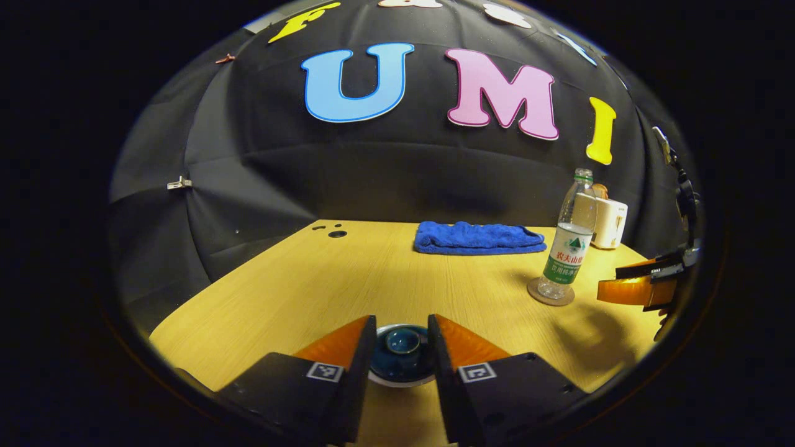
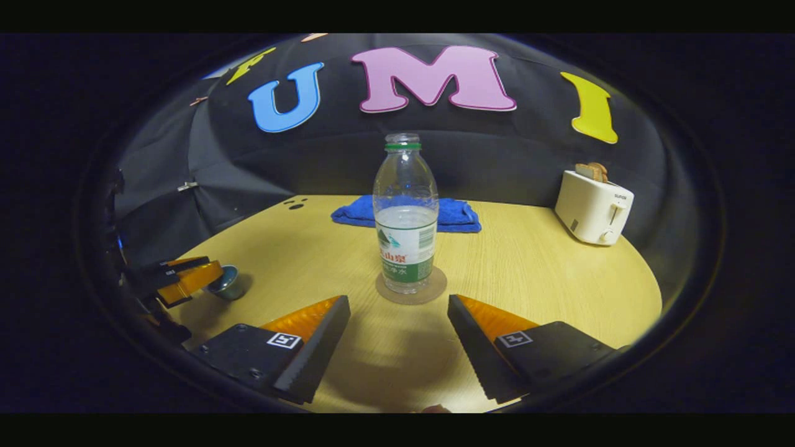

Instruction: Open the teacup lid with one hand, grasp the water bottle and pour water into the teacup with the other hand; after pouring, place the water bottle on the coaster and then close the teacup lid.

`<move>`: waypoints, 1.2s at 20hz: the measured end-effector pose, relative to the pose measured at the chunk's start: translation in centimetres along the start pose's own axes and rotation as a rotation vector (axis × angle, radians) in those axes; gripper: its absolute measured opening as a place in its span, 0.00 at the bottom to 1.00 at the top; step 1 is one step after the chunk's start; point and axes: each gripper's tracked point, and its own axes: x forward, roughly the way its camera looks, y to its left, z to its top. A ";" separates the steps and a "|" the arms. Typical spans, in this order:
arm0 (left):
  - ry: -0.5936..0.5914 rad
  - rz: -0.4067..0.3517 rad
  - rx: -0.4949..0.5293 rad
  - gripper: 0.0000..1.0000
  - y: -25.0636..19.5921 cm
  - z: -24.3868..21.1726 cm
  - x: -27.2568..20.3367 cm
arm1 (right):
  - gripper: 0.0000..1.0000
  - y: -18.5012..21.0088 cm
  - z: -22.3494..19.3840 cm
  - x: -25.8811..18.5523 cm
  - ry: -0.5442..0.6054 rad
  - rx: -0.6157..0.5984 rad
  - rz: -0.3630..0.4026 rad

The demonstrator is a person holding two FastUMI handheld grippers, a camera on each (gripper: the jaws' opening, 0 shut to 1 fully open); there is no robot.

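The left gripper point(image 1: 402, 347) straddles the lid point(image 1: 402, 341) on the teacup point(image 1: 400, 379), jaws narrowly parted, not clearly gripping. The right gripper point(image 2: 397, 338), wide open and empty, faces the bottle point(image 2: 405, 214) upright on its coaster point(image 2: 435, 287), ready for grasping.

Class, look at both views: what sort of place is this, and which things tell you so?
Probably a staged recording booth, not a real kitchen: black cloth wall behind one wooden table, with household props set out, namely a water bottle, toaster and blue towel.
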 end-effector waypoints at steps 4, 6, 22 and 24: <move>-0.060 -0.026 0.046 0.84 -0.4 5.5 -2.0 | 0.98 -0.7 3.4 -2.8 -0.044 -0.020 -0.020; -0.092 -0.047 0.062 0.93 -0.9 8.5 -3.6 | 0.98 -0.5 5.3 -4.6 -0.060 -0.024 -0.022; -0.294 -0.191 0.049 0.96 -6.2 23.2 -16.1 | 0.98 -0.3 18.6 -21.6 -0.429 0.005 -0.275; -0.297 -0.221 0.027 0.95 -6.2 23.0 -17.4 | 0.98 0.6 17.5 -22.7 -0.452 0.003 -0.315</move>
